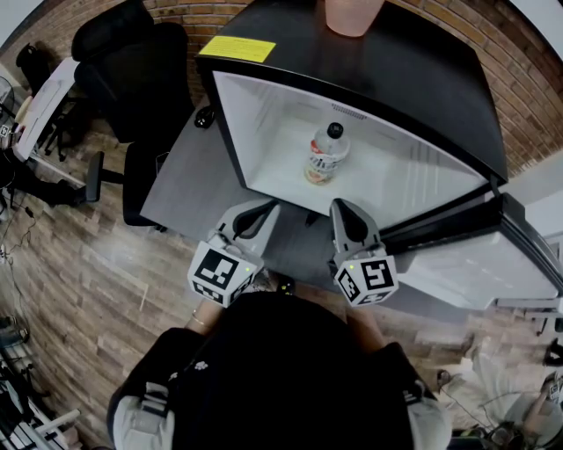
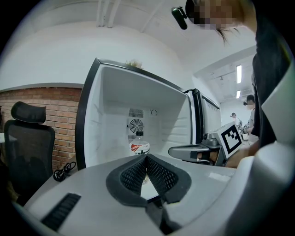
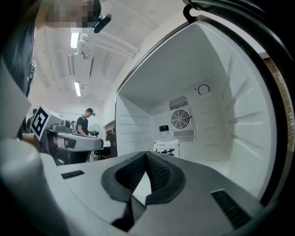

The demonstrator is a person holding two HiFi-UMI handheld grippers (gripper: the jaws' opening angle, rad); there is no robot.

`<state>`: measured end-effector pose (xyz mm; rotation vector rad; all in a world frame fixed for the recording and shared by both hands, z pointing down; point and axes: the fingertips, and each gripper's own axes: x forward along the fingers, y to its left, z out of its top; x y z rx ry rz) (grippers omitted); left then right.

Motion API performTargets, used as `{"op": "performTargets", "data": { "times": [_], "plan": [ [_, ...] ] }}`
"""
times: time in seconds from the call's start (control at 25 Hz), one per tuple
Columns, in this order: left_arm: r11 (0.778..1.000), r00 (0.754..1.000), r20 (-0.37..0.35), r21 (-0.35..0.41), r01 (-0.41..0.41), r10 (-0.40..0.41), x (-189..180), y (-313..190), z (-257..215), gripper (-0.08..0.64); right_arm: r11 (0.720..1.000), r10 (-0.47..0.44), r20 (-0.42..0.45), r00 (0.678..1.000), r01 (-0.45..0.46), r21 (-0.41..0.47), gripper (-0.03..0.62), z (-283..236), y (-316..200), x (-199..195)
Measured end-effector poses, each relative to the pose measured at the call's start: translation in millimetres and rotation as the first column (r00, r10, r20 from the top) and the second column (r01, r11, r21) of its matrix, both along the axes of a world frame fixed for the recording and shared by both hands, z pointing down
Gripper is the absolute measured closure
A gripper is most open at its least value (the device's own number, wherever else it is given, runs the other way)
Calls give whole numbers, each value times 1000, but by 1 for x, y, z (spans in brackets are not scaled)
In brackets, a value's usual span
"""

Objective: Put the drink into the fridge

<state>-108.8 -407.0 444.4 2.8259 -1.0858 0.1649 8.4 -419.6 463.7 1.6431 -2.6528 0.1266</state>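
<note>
The drink [image 1: 325,155], a clear bottle with a black cap and a red-and-white label, stands upright inside the open white fridge [image 1: 413,180]. The left gripper view shows the bottle [image 2: 138,145] in front of the fridge's rear fan, and the right gripper view shows it [image 3: 166,143] there too. My left gripper [image 1: 262,209] is shut and empty, just outside the fridge's front edge. My right gripper [image 1: 341,206] is shut and empty beside it, also short of the bottle. The tips meet in the left gripper [image 2: 146,156] and the right gripper [image 3: 146,154].
The fridge door [image 1: 479,255] hangs open at the right. The fridge sits on a grey table [image 1: 189,176]. A black office chair [image 1: 132,79] stands at the left, with a black cable [image 2: 64,170] on the table near it. A pink object [image 1: 352,13] rests on the fridge top. A person [image 3: 84,123] stands far off.
</note>
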Motion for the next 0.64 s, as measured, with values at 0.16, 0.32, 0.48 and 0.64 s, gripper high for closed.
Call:
{"op": "performTargets", "data": {
  "times": [0.16, 0.32, 0.48, 0.64],
  "plan": [
    [1000, 1000, 1, 1, 1, -1, -1, 0, 0, 563, 1000, -2, -5, 1000, 2, 1, 594, 0, 0, -1],
    [1000, 1000, 3, -5, 3, -3, -1, 2, 2, 563, 1000, -4, -8, 1000, 4, 4, 594, 1, 1, -2],
    [1000, 1000, 2, -7, 6, -6, -1, 3, 2, 563, 1000, -1, -11, 1000, 1, 12, 594, 0, 1, -2],
    [1000, 1000, 3, -3, 6, -6, -1, 3, 2, 563, 1000, -2, -15, 1000, 2, 11, 594, 0, 2, -1]
  ]
}}
